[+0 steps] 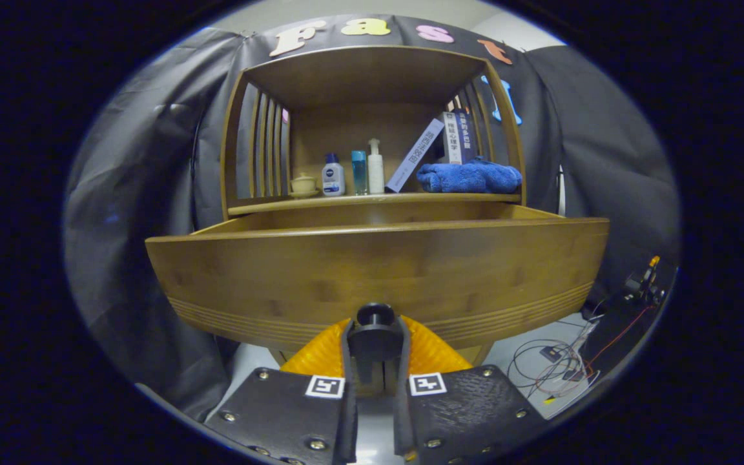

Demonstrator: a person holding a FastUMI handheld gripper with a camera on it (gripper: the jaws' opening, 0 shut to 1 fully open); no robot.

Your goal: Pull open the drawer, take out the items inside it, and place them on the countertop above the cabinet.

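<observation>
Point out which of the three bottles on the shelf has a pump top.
The white bottle, rightmost of the three, beside the leaning book. The other two have plain caps. The tool is shut on the drawer knob.

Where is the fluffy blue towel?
The folded blue towel lies on the wooden countertop, beside the leaning books, above the open drawer, far beyond the jaws.

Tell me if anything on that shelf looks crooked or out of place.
One white book leans diagonally against the upright books above the blue towel. Otherwise tidy; the gripper is shut on the knob of the opened drawer.
</observation>
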